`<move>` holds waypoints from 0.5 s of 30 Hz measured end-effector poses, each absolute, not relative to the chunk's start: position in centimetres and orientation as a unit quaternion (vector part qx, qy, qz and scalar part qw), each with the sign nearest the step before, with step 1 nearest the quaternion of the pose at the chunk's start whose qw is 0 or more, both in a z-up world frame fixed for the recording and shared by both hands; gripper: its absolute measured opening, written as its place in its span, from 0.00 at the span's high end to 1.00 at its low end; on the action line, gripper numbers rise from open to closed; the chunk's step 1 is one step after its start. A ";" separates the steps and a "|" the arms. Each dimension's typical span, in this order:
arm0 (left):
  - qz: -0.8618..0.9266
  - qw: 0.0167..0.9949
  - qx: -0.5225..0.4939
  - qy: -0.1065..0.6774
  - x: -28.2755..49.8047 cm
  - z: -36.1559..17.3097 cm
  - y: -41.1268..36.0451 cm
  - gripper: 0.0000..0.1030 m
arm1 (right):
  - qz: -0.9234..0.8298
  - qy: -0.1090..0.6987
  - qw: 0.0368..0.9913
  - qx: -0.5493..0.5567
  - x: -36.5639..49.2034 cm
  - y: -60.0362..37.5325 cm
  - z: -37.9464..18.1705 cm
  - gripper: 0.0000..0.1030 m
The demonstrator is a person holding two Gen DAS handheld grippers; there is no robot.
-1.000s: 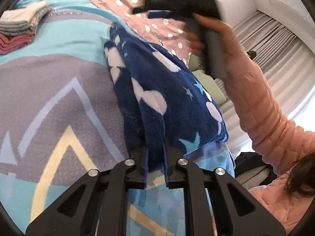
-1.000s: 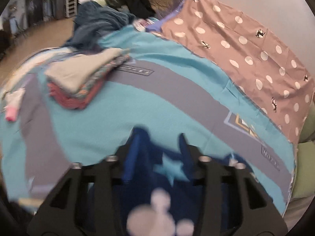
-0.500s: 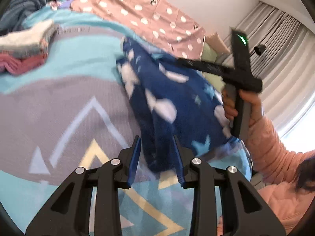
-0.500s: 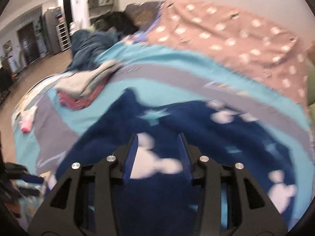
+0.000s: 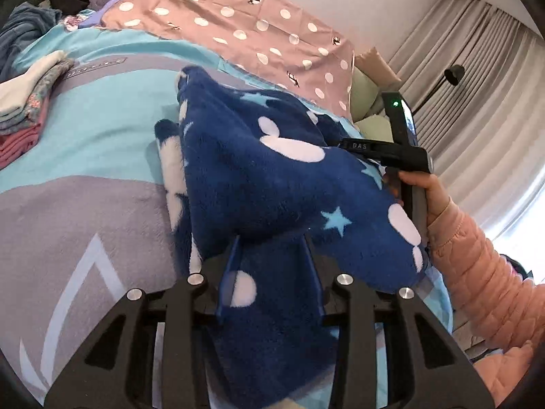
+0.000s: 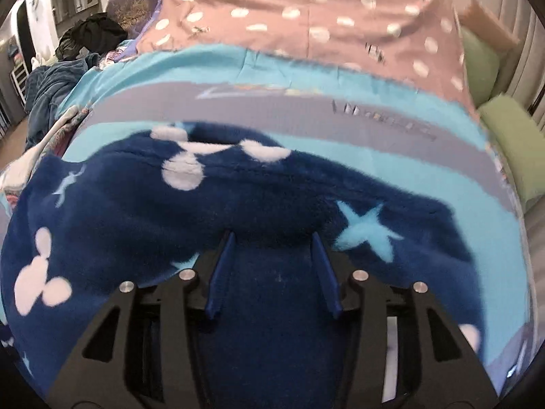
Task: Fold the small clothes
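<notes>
A navy fleece garment [image 5: 265, 177] with white mouse shapes and pale blue stars lies doubled over on the turquoise and grey bedspread [image 5: 85, 143]. My left gripper [image 5: 272, 252] sits at the garment's near edge. Its jaws are opening, and fleece lies loose between the blue pads [image 5: 231, 266]. In the right wrist view the same garment [image 6: 170, 225] fills the lower half. My right gripper [image 6: 272, 248] hangs low over it with jaws opening and fleece in the gap, not pinched. A hand [image 5: 432, 191] in a pink sleeve holds that tool at the garment's right side.
A stack of folded clothes [image 5: 20, 109] lies at the left of the bed. A pink dotted sheet [image 5: 238, 24] covers the far side, with green pillows [image 6: 507, 143] beside it. A dark blanket heap [image 6: 51, 88] lies far left. Grey curtains [image 5: 477, 102] hang on the right.
Both pairs of jaws have spread apart and let go of the fleece. The right gripper came down from above onto the garment's right side. The garment now lies doubled over.
</notes>
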State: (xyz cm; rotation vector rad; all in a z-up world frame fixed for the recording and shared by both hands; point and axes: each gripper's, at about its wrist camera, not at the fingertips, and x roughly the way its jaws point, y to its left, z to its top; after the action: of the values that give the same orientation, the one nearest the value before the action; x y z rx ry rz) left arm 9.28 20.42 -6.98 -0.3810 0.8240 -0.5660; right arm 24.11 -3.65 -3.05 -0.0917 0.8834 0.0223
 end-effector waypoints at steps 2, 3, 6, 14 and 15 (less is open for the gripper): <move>-0.267 0.859 -0.188 0.393 8.8 -6.6 21.0 0.63 | 0.012 0.393 0.918 -0.056 21.6 -3.4 -1.5 0.45; -0.266 0.859 -0.191 0.393 8.7 -6.4 21.2 0.63 | 0.024 0.380 0.923 -0.055 20.6 -3.2 -0.8 0.42; -0.263 0.861 -0.199 0.386 7.8 -5.3 22.5 0.60 | 0.092 0.353 0.930 -0.055 15.5 -2.0 1.1 0.32; -0.195 0.870 -0.231 0.389 8.2 -5.9 25.8 0.40 | 0.289 0.323 0.881 -0.187 1.9 8.3 -0.5 0.18; -0.192 0.867 -0.243 0.390 8.3 -6.1 26.3 0.38 | 0.298 0.313 0.877 -0.207 0.7 9.1 -0.6 0.16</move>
State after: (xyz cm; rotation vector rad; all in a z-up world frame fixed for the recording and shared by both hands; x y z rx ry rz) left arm 8.26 26.25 -6.07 -0.5093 0.8172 -0.4018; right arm 0.73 9.11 -0.57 -0.4321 0.6531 0.6225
